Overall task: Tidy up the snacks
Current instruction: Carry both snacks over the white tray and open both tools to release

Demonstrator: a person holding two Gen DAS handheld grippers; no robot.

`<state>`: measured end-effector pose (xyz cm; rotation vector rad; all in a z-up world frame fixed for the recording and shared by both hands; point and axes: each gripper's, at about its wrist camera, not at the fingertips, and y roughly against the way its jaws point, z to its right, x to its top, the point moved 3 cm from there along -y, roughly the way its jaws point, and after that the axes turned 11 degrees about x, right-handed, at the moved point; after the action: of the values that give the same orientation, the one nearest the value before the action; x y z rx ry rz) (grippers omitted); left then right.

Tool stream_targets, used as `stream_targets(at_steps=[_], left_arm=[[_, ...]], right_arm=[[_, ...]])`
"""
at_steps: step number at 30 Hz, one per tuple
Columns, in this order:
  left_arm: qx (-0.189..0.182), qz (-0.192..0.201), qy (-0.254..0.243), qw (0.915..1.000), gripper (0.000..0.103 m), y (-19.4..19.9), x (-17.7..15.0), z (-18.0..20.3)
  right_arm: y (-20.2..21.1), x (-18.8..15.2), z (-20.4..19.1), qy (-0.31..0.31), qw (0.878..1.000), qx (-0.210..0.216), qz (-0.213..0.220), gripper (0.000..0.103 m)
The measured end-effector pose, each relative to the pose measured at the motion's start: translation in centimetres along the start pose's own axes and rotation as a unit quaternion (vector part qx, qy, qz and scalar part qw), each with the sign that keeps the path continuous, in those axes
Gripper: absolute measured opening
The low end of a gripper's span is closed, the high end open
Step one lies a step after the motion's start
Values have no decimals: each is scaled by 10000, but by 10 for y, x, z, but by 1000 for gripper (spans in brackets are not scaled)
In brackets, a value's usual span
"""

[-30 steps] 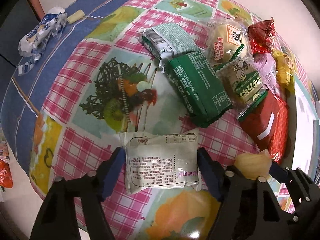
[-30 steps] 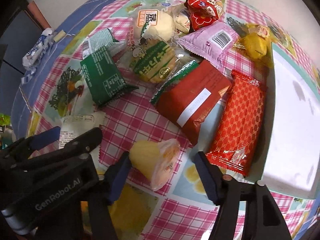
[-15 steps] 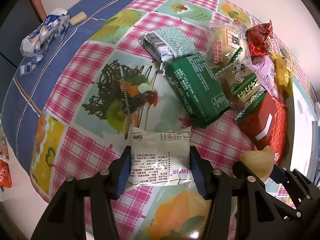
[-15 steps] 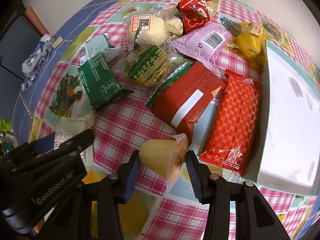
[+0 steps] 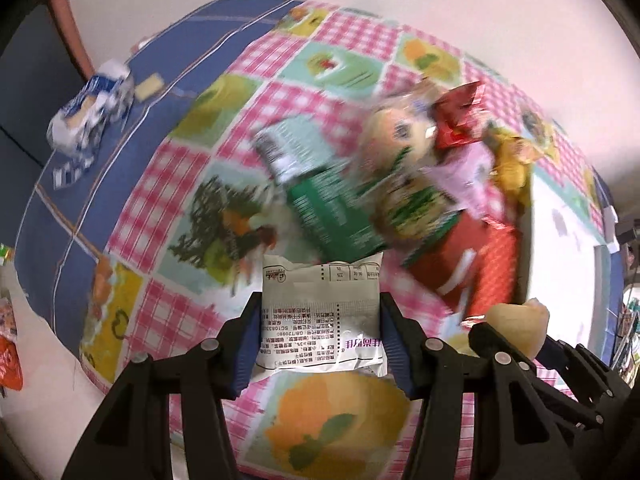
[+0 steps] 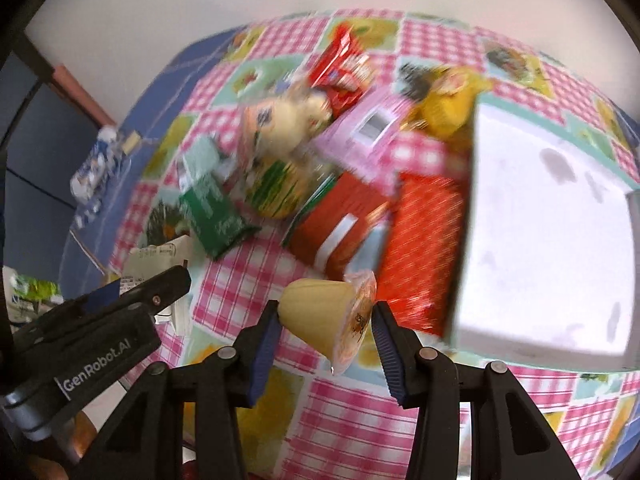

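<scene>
While the left gripper [image 5: 320, 334] clamps the white packet [image 5: 320, 316] at lower centre and the right gripper [image 6: 325, 326] pinches the jelly cup [image 6: 328, 316], both lifted, the white box [image 6: 548, 240] at right looks empty and the pile [image 6: 320, 168] waits.

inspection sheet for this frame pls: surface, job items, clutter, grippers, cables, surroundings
Surface: table under a checked fruit-print cloth, blue cloth beyond its left edge.
Job's things: white packet and jelly cup both gripped; green packet, red packets, pink packet, buns and yellow sweets piled mid-table; white tray to the right.
Clutter: crumpled blue-white wrapper on the blue cloth.
Grippers: left gripper jaws shut on the white packet; right gripper jaws shut on the jelly cup.
Cables: nothing seen.
Surroundings: pale wall behind; background blurred.
</scene>
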<state>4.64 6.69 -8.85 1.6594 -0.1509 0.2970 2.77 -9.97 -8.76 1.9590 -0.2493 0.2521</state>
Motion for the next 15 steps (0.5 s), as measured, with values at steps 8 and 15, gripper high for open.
stream_targets(at_steps=[8, 15], left_arm=[[-230, 248, -520, 9981, 57, 32, 9, 74], [-478, 364, -1041, 9928, 57, 49, 21, 146]], right_arm=[[45, 4, 64, -556, 9970, -430, 332, 49], [72, 1, 140, -1134, 9887, -854, 476, 49]])
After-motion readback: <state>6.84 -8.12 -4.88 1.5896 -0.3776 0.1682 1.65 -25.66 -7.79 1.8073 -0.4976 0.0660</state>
